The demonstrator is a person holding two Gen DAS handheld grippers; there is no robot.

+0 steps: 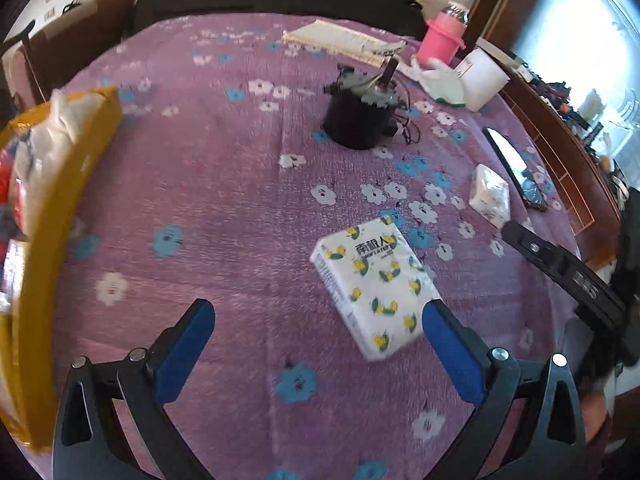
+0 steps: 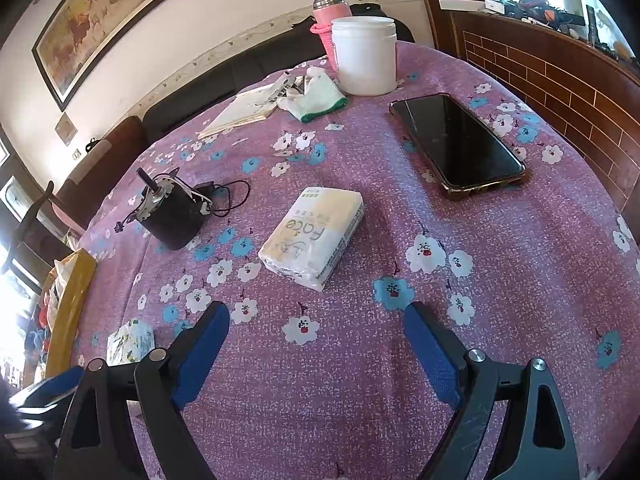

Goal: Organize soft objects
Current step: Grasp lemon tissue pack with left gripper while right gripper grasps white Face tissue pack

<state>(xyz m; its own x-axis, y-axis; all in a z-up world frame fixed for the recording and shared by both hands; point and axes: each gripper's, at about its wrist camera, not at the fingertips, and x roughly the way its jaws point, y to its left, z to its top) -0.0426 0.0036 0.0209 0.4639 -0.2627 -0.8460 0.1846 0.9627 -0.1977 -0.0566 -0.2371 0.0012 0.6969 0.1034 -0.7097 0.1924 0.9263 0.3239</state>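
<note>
A white tissue pack with lemon print (image 1: 374, 288) lies flat on the purple flowered cloth; it also shows small in the right wrist view (image 2: 130, 340). My left gripper (image 1: 319, 308) hangs open just above it, its right finger (image 1: 448, 344) beside the pack's near corner, and nothing is gripped. A second pack, pale yellow and white with "Face" printed on it (image 2: 314, 232), lies a short way ahead of my right gripper (image 2: 317, 312). That gripper stands wide open and holds nothing. The second pack shows too in the left wrist view (image 1: 490, 196).
A yellow basket (image 1: 72, 184) with bagged items stands at the table's left edge. A black motor with wires (image 2: 172, 212), a phone (image 2: 460, 144), a white jar (image 2: 364, 56), a pink bottle (image 2: 328, 12), a glove (image 2: 316, 96) and a booklet (image 2: 244, 108) lie farther back.
</note>
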